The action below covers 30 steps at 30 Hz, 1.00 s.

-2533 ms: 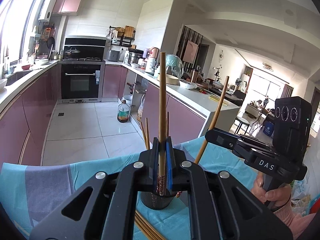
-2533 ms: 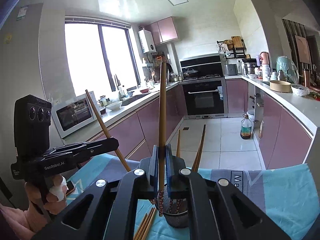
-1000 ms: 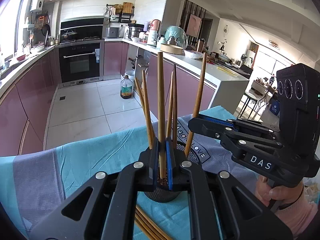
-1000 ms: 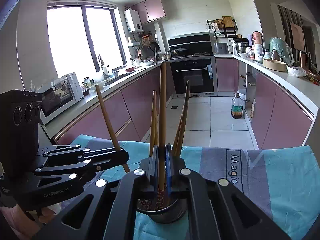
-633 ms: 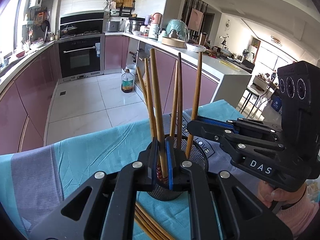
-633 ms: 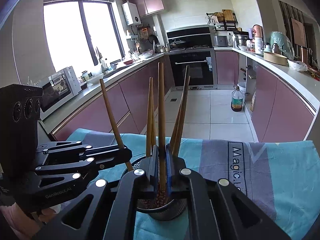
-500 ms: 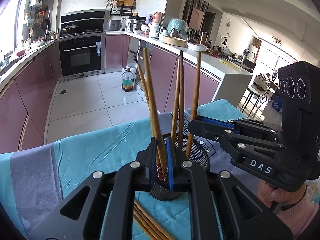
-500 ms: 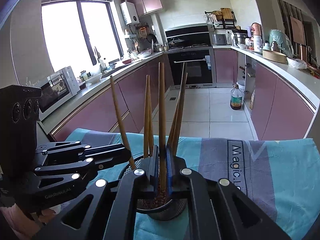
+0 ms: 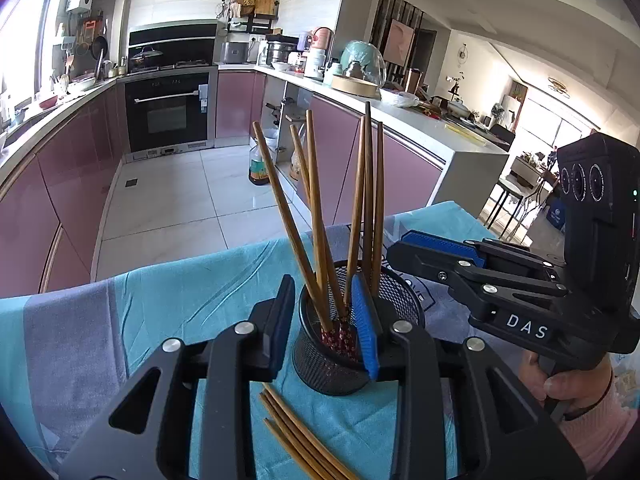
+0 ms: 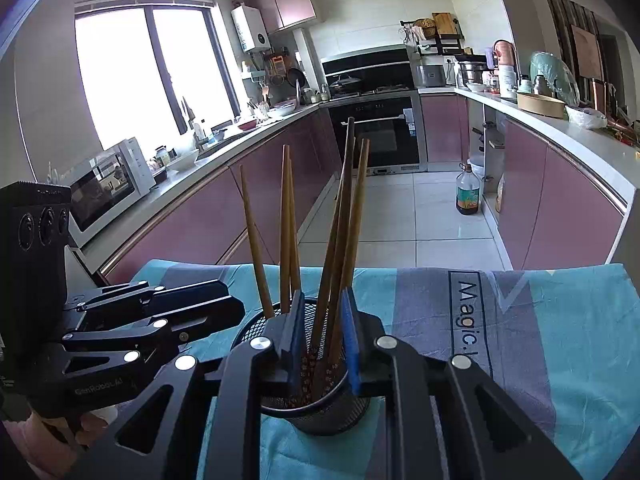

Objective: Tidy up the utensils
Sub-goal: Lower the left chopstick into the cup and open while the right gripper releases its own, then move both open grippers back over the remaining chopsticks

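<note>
A black mesh holder (image 9: 328, 368) stands on a teal and grey cloth (image 9: 180, 280), with several brown chopsticks (image 9: 318, 216) leaning upright in it. My left gripper (image 9: 324, 322) sits over the holder's near rim. Its jaws are opening, and the chopsticks stand loose between the blue pads. In the right wrist view, my right gripper (image 10: 324, 322) hangs over the same holder (image 10: 320, 416). Its jaws are opening too, around chopsticks (image 10: 285, 220) that rest free in the cup. Each gripper shows in the other's view: the right gripper (image 9: 404, 252) and the left gripper (image 10: 230, 308).
Several loose chopsticks (image 9: 304, 436) lie on the cloth just in front of the holder. The table ends shortly beyond the holder, over a tiled kitchen floor (image 9: 172, 200). A hand (image 9: 560, 380) grips the right gripper's handle. Pink cabinets line both sides.
Both grippers came down over the holder, each shut on a chopstick. Now both sets of jaws have parted, and the two chopsticks have tipped over to lean among the others.
</note>
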Available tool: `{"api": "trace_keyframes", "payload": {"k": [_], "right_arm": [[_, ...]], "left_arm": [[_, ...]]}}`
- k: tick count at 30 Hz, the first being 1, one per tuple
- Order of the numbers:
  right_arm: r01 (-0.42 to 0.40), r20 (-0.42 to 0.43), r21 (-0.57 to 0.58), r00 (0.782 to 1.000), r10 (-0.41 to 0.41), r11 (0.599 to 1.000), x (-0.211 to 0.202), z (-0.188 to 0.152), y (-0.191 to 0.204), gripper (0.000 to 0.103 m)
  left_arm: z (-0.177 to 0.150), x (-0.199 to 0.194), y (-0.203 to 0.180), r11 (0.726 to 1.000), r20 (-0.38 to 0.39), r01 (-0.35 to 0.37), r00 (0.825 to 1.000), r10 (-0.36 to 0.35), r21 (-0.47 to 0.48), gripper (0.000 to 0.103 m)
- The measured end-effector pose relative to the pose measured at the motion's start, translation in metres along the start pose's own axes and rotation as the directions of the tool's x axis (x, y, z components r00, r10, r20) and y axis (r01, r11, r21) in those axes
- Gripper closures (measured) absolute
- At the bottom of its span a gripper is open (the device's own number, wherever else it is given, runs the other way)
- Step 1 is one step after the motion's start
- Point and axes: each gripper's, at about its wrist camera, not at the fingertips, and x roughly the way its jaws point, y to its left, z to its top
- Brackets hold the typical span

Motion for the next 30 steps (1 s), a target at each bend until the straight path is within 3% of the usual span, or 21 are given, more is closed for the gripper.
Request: {"api": "trace_keyframes", "payload": {"k": [9, 19, 30], "right_arm": [[-0.003, 0.028, -0.024, 1.0, 0.004, 1.0, -0.02, -0.007, 0.006, 0.073], [-0.068, 0.023, -0.084, 0.997, 0.071, 0.994, -0.046, -0.026, 0.027, 0.063], [-0.119, -0.131, -0.076, 0.985, 0.109, 0.99, -0.021, -0.075, 0.042, 0.063]], "left_arm": [[-0.02, -0.024, 0.003, 1.0, 0.035, -0.009, 0.999, 0.01, -0.026, 0.048], [-0.045, -0.052, 0.015, 0.997, 0.046, -0.063, 0.997, 0.065, -0.04, 0.044], [-0.089, -0.053, 0.034, 0.991, -0.044, -0.112, 0.993, 0.109, -0.069, 0.044]]}}
